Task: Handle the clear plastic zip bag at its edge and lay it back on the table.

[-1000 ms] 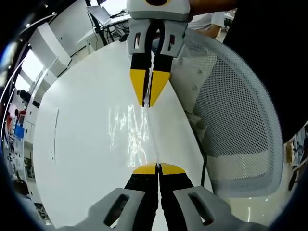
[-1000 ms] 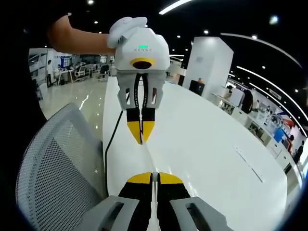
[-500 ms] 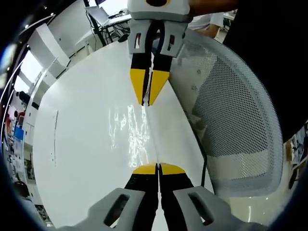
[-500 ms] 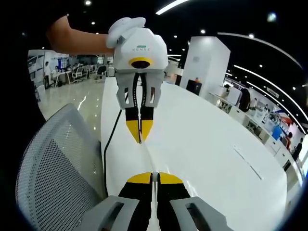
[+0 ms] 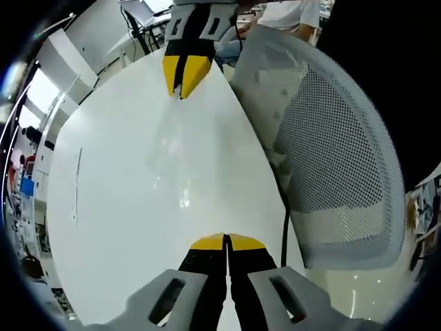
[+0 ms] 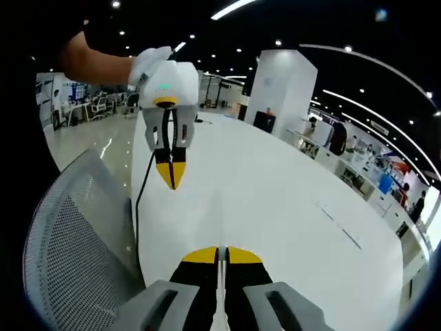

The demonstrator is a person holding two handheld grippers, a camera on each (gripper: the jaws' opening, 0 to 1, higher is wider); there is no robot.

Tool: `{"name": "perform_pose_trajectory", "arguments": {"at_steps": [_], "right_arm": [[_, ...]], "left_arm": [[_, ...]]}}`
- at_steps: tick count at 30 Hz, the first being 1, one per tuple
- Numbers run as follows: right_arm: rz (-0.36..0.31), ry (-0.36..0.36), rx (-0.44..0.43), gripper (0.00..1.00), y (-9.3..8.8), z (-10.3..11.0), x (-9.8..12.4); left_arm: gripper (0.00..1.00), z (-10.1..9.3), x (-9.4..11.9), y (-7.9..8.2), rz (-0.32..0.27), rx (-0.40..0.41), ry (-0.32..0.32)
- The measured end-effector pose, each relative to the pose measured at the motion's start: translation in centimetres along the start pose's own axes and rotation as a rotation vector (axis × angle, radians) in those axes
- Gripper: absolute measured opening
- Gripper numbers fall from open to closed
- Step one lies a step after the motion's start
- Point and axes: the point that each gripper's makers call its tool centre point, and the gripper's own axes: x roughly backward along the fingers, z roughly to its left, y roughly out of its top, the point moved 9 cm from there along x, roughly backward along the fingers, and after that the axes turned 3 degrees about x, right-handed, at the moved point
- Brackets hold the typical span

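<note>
The clear zip bag (image 5: pixel 178 158) is a faint, glinting sheet over the white table (image 5: pixel 103 207). It runs from my right gripper (image 5: pixel 182 89) toward my left gripper (image 5: pixel 226 238). In the right gripper view my right gripper (image 6: pixel 220 251) is shut, with a thin pale strip of film pinched between its jaws. My left gripper (image 6: pixel 170 182) hangs over the table's near-left part with its yellow tips together. A gloved hand (image 6: pixel 145 61) holds it. I cannot tell whether any film sits in the left jaws.
A grey mesh chair (image 5: pixel 331 138) stands against the table's edge, also in the right gripper view as the chair (image 6: pixel 69 234). A black cable (image 5: pixel 284 227) hangs down between chair and table. Beyond the long white table (image 6: pixel 289 207) are desks and people.
The two grippers have drawn well apart. The taut bag edge that joined their tips is gone, and the film now looks slack over the table.
</note>
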Motion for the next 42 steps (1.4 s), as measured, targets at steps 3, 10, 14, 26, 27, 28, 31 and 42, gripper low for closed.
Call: {"name": "perform_pose_trajectory", "arguments": {"at_steps": [3,10,14,26,27,28,31,42], "right_arm": [[0.003,-0.004,0.0,0.0,-0.2,-0.1,0.1],[0.004,-0.015,-0.007,0.0,-0.5,-0.1,0.4],[0.007,-0.011,-0.01,0.0,-0.6,-0.1,0.5],[0.01,0.002,-0.008,0.0,-0.6,0.1,0.2],[0.011,0.004,-0.006,0.0,-0.6,0.2,0.2],[0.012,0.005,-0.005,0.0,-0.6,0.3,0.2],[0.012,0.008,-0.003,0.0,-0.5,0.3,0.1],[0.005,0.026,0.011,0.0,-0.1,0.7,-0.2]], "left_arm": [[0.0,0.6,0.5,0.8,-0.057,0.023,0.032],[0.0,1.4,1.3,2.2,-0.14,0.034,0.085],[0.0,1.8,1.5,2.6,-0.167,0.041,0.109],[0.05,3.0,2.1,4.0,-0.227,0.026,0.159],[0.06,3.0,2.1,4.1,-0.227,0.024,0.158],[0.07,3.1,2.0,4.2,-0.227,0.021,0.156],[0.08,3.2,2.0,4.5,-0.224,0.008,0.153],[0.15,3.4,1.2,5.2,-0.213,-0.027,0.112]]}}
